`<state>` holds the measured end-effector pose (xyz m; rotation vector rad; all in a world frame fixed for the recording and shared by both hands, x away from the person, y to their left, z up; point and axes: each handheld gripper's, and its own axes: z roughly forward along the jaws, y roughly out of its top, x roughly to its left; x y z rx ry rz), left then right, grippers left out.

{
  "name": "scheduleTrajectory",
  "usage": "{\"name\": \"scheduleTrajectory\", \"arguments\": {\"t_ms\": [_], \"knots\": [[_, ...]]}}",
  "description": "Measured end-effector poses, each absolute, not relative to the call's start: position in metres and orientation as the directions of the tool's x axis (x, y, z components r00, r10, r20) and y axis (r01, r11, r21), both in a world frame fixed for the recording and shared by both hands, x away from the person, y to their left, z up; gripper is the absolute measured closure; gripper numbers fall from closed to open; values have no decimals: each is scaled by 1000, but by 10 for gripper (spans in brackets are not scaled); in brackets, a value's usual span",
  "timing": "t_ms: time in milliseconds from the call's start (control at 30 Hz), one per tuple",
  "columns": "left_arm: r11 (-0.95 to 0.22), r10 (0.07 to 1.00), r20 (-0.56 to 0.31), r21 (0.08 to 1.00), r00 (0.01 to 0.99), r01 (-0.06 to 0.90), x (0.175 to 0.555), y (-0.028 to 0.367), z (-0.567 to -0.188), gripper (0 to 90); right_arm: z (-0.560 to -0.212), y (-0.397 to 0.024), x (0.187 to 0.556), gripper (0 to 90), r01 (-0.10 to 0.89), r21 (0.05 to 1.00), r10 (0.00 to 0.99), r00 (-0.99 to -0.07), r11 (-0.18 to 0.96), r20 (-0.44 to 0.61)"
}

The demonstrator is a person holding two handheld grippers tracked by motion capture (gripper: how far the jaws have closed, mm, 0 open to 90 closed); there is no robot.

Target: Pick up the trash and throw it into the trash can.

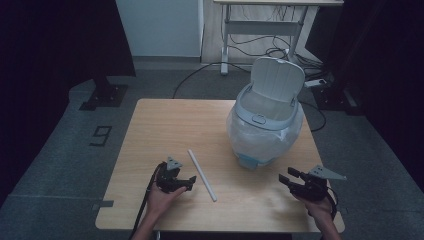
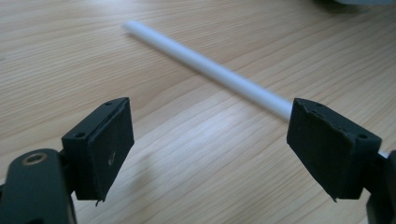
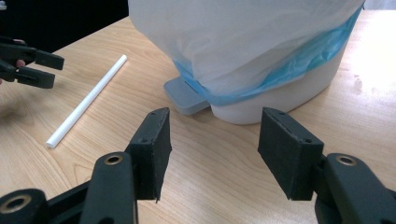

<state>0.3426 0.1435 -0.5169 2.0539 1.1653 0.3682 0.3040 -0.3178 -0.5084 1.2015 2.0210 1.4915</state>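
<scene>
The left tongs [image 1: 186,183], gaping empty, are facing the white tube [image 1: 202,175] at their 3 o'clock for a grab, while the right tongs [image 1: 287,179] are waiting open.

Black hand-held gripper [image 1: 191,183] with grey three-cornered plate, trailing cable.

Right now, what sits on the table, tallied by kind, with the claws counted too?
White tube: 1
Pedal bin with its lid up and a bag liner: 1
Claws, both open with nothing in them, left claw and right claw: 2
Total: 4
</scene>
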Motion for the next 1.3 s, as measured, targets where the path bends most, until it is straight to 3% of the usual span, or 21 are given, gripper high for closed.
{"name": "scheduleTrajectory", "arguments": {"t_ms": [233, 400, 800, 1200, 1300], "knots": [[-319, 827, -117, 707, 550, 631, 356, 120, -512, 144, -514, -319, 302, 432, 435, 897, 791, -576, 82, 207], [-339, 850, -81, 672, 521, 658, 370, 108, -516, 144, -514, -318, 302, 433, 433, 897, 790, -578, 85, 204], [-371, 859, -52, 621, 509, 690, 380, 99, -531, 153, -513, -319, 299, 432, 427, 900, 792, -577, 83, 200], [-416, 852, -6, 601, 524, 682, 382, 98, -537, 196, -514, -320, 299, 433, 434, 897, 796, -570, 81, 204], [-414, 850, -8, 608, 527, 678, 381, 101, -536, 257, -514, -320, 299, 433, 434, 897, 797, -568, 80, 204]]}}
